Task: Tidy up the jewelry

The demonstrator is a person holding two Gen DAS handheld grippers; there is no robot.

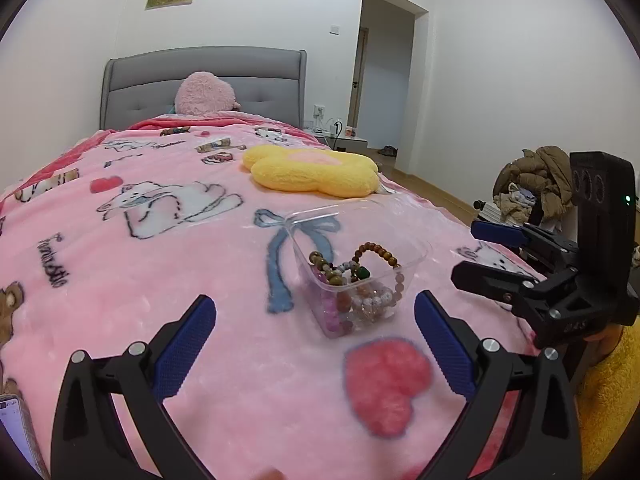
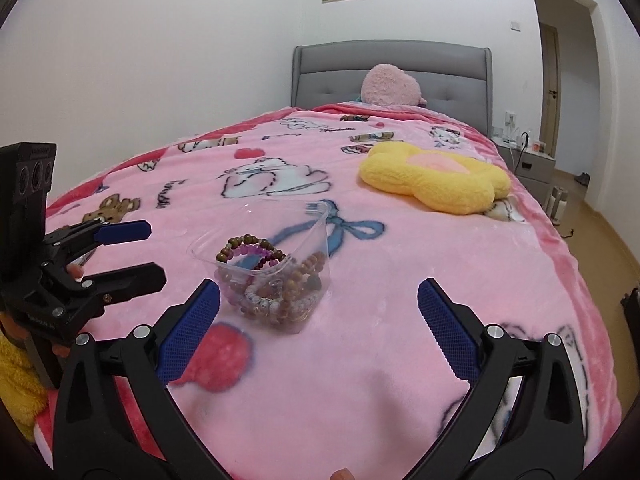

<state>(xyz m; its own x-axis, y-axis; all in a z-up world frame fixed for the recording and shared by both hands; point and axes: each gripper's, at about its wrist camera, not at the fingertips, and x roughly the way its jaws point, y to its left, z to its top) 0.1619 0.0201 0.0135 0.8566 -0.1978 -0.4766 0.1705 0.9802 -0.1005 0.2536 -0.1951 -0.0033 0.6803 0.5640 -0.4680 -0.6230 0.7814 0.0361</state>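
Resting on the pink cartoon-print fleece blanket [image 1: 168, 320], the clear plastic tub [image 1: 416, 254] of beaded bracelets [image 1: 352, 284] sits between both spread, empty grippers [image 1: 314, 344] [image 2: 318, 330] — a careless nudge could tip it.

blanket [image 1: 160, 280]: pink, cartoon cats, bears, red hearts, blue bow.
cushion [image 1: 312, 172]: yellow, pink centre.
plush [image 1: 204, 94]: pale pink.
headboard [image 1: 160, 80]: grey.
box [image 2: 320, 236]: clear.
beads [image 2: 272, 280]: brown, purple, white, pink.
pads [image 1: 184, 352]: blue, dimpled; gripper frames black.
walls white.
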